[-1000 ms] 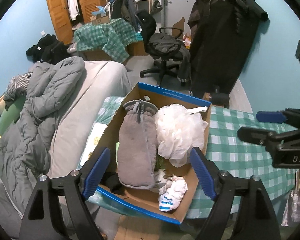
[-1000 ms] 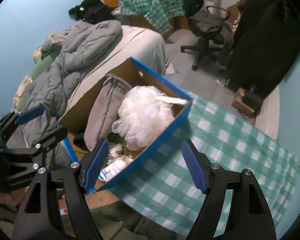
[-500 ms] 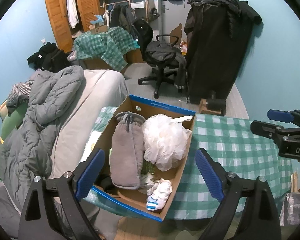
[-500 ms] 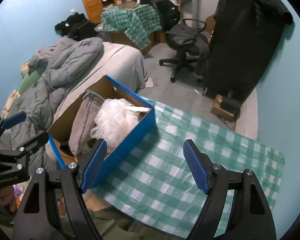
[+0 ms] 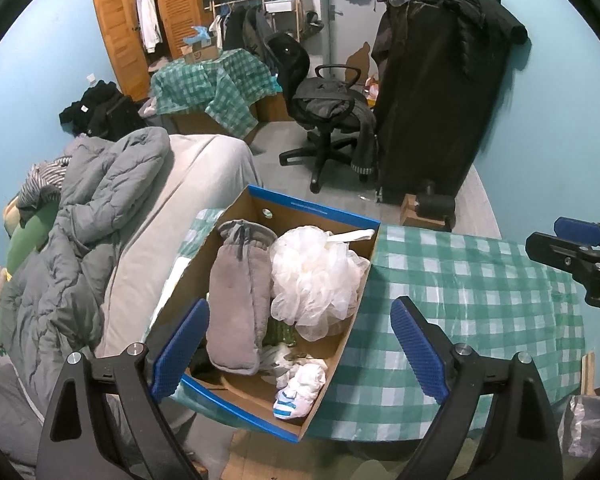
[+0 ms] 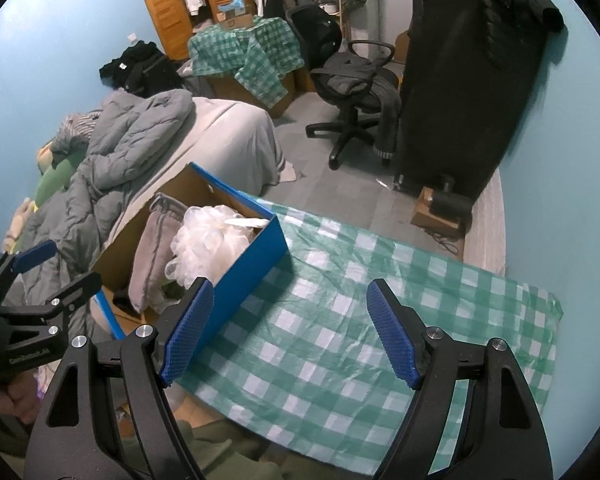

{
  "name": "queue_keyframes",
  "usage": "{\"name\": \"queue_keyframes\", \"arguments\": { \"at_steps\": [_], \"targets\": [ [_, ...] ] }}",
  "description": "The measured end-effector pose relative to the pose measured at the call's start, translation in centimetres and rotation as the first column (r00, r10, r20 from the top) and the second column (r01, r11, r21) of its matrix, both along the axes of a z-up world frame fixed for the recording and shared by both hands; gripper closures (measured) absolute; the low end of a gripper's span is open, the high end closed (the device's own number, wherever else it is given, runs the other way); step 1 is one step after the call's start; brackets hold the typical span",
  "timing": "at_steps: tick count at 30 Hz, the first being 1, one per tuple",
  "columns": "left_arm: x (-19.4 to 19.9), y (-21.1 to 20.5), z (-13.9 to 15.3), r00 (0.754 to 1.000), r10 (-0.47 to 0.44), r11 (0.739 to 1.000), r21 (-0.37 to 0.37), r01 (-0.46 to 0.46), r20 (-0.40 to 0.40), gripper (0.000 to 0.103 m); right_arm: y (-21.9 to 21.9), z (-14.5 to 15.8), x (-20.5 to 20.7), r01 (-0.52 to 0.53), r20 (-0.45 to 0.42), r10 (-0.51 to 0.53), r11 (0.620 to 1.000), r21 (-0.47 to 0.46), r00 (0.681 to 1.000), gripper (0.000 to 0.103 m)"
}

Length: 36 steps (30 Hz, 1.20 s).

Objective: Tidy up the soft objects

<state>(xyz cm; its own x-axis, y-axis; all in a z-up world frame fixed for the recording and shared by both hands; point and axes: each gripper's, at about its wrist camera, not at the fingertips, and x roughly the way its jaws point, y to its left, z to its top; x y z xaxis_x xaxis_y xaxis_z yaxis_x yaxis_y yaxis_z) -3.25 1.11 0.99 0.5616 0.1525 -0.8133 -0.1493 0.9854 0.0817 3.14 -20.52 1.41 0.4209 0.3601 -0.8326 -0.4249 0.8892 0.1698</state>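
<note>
A blue-edged cardboard box point(image 5: 332, 214) point(image 6: 256, 268) stands at the left end of a table with a green checked cloth point(image 5: 472, 280) point(image 6: 340, 332). Inside it lie a grey fleece pouch point(image 5: 240, 292) point(image 6: 152, 252), a white mesh bath sponge point(image 5: 316, 276) point(image 6: 208, 240) and white socks with blue stripes point(image 5: 300, 384). My left gripper point(image 5: 300, 348) hovers open above the box's near end, nothing between its blue pads. My right gripper point(image 6: 290, 336) hangs open over the bare cloth, right of the box. Each gripper also shows at the edge of the other's view.
A bed with a grey quilt point(image 5: 80, 220) runs along the table's left side. Behind stand an office chair point(image 5: 328, 108), a tall rack under a black cover point(image 5: 440, 100), a second checked-cloth table point(image 5: 208, 84) and a wooden wardrobe point(image 5: 140, 28). A small carton point(image 5: 420, 216) sits on the floor.
Both grippers have drawn back and up from the table, so the box and cloth look smaller. The left jaws widened slightly early on. The box contents have not moved.
</note>
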Motion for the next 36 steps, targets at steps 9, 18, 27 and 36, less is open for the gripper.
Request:
{"name": "queue_keyframes", "arguments": {
  "at_steps": [9,18,27,36],
  "targets": [
    [0.0,-1.0,0.0,1.0,0.002,1.0,0.006,-0.002,-0.008,0.01,-0.8,0.1,-0.2,-0.028,-0.003,0.028,1.0,-0.003,1.0,0.024],
    [-0.3,-1.7,-0.2,1.0,0.009,1.0,0.0,-0.009,-0.024,0.01,-1.2,0.0,0.0,-0.032,-0.004,0.032,0.999,-0.002,0.999,0.023],
    [-0.3,-1.8,-0.2,1.0,0.008,1.0,-0.002,-0.008,-0.026,0.01,-1.4,-0.2,0.0,-0.033,-0.008,0.033,0.999,-0.004,0.999,0.023],
    [-0.4,-2.2,-0.4,0.999,-0.012,1.0,-0.003,0.012,-0.037,0.01,-1.7,-0.3,0.1,-0.036,-0.012,0.036,0.999,-0.009,0.999,0.023]
  ]
}}
